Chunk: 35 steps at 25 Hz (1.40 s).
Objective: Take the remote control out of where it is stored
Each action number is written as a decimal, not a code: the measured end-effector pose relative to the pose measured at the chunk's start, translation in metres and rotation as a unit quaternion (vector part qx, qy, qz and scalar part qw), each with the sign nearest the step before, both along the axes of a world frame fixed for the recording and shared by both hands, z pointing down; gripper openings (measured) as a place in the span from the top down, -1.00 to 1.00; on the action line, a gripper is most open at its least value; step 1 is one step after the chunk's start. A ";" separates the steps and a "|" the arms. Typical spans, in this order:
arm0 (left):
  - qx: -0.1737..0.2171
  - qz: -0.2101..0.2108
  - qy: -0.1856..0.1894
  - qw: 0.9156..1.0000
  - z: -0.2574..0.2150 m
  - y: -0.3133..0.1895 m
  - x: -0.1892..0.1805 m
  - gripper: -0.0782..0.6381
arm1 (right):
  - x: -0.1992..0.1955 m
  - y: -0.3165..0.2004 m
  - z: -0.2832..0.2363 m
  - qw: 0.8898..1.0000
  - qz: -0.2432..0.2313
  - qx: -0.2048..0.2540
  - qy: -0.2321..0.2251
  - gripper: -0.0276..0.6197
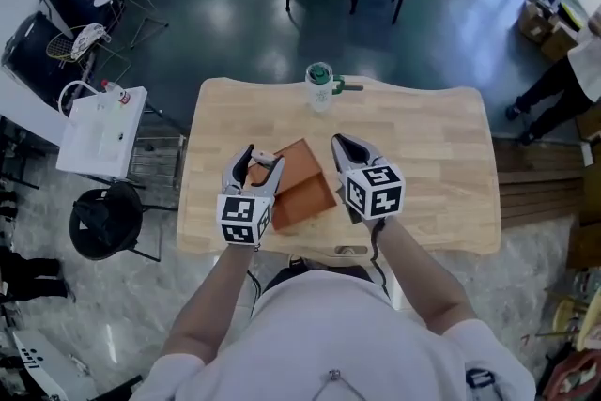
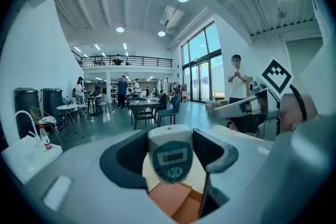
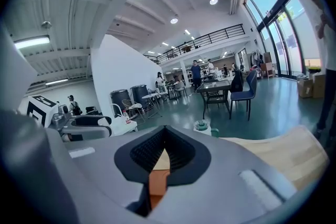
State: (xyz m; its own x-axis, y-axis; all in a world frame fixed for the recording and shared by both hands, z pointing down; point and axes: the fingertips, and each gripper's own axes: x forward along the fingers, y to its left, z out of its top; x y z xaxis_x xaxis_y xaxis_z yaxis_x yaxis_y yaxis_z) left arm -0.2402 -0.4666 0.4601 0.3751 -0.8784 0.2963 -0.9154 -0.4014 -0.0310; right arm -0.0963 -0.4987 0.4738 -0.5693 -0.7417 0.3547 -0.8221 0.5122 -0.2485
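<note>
A white remote control (image 2: 170, 157) with a dark display panel sits upright between the jaws of my left gripper (image 2: 170, 150), which is shut on it. In the head view the left gripper (image 1: 261, 157) holds the remote control (image 1: 266, 158) just above the left side of an open orange-brown box (image 1: 299, 186) on the wooden table (image 1: 432, 164). My right gripper (image 1: 340, 144) rests along the box's right edge with its jaws shut. Through the slit between its pads (image 3: 144, 152) a strip of the box (image 3: 157, 186) shows.
A clear cup with a green lid (image 1: 320, 86) stands at the table's far edge. A white cart (image 1: 99, 131) and a black stool (image 1: 105, 221) are left of the table. A person (image 1: 563, 80) stands at the far right.
</note>
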 end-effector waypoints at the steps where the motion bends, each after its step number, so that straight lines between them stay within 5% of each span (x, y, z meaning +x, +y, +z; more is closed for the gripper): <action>1: 0.001 -0.001 0.002 1.000 -0.001 0.000 0.000 0.00 | -0.001 0.000 -0.002 1.000 -0.001 0.002 0.000 0.83; 35: -0.026 -0.015 0.054 0.998 -0.007 -0.014 -0.013 0.00 | 0.000 0.015 -0.004 1.000 0.014 0.021 0.019 0.84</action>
